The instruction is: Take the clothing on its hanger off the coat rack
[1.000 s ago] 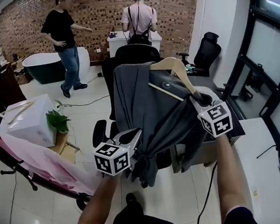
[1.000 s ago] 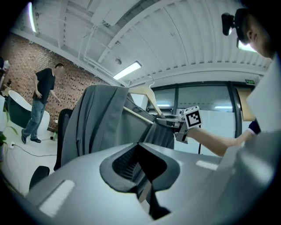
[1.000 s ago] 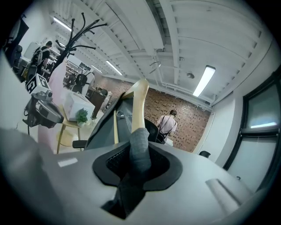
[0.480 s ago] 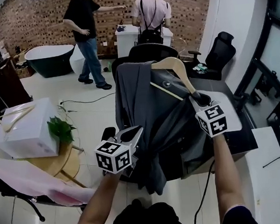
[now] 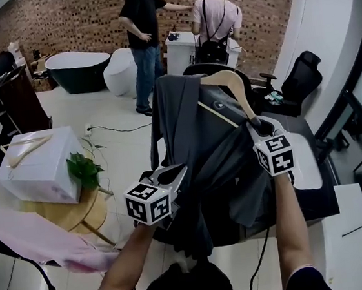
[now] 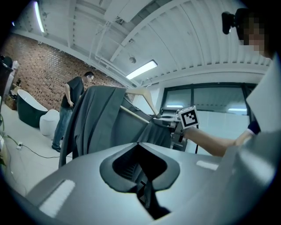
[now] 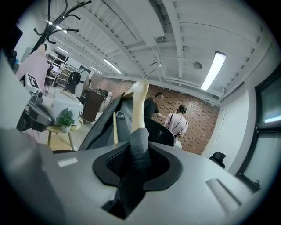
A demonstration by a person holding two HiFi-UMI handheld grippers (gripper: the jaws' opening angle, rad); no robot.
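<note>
Clothing (image 5: 190, 140) held by left claw (image 5: 173, 174), hanger (image 5: 229, 85) by right claw (image 5: 257, 125), forearms (image 5: 127, 261) outstretched.

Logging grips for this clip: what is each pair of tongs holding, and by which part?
The right tongs clamp the cloth-covered end of the wooden hanger; the left tongs pinch a lower fold of the grey garment.

Left tongs (image 5: 173, 176) and right tongs (image 5: 261, 126) both clamped, held out ahead.
</note>
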